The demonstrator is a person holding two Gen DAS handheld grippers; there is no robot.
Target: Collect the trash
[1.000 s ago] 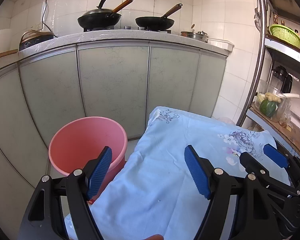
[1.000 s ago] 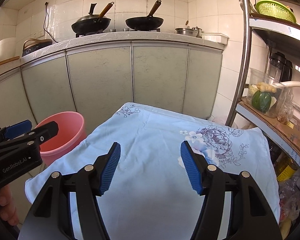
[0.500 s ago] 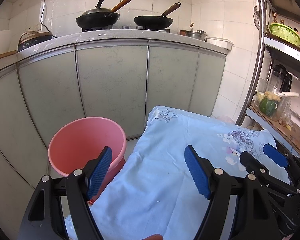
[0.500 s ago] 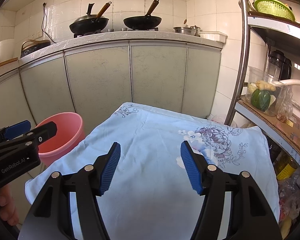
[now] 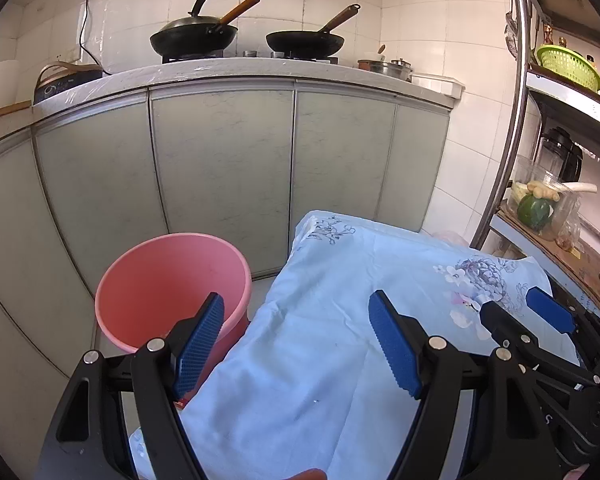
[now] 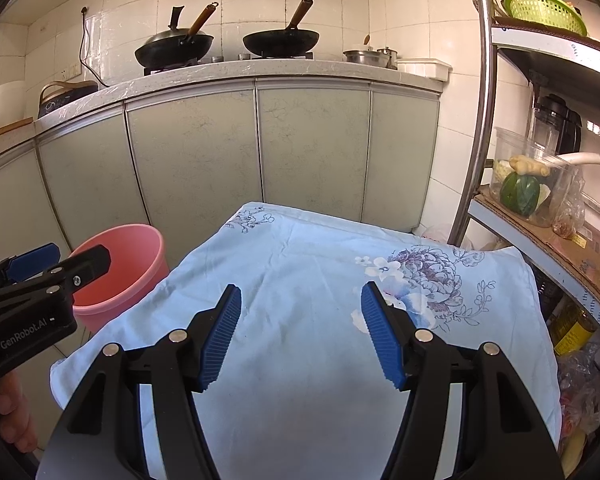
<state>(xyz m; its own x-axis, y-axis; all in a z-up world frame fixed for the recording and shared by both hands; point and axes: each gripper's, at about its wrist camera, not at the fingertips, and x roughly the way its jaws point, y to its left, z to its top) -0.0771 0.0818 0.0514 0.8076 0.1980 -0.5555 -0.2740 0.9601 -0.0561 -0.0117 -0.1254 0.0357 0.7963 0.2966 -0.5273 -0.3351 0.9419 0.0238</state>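
Observation:
A pink bucket (image 5: 168, 280) stands on the floor at the left of a small table covered with a pale blue flowered cloth (image 5: 340, 320). The bucket (image 6: 116, 268) also shows at the left of the right wrist view. My left gripper (image 5: 296, 340) hangs open over the cloth's left edge, its left finger in front of the bucket's rim. My right gripper (image 6: 300, 332) is open above the middle of the cloth (image 6: 320, 280), nothing between its blue pads. No loose trash shows on the cloth.
Grey cabinet doors (image 5: 220, 160) under a counter with two woks (image 5: 194, 38) close off the back. A metal shelf rack (image 6: 480, 120) with a jar of vegetables (image 6: 528, 184) stands at the right. Bottles and bags (image 6: 576, 344) sit low beside the table.

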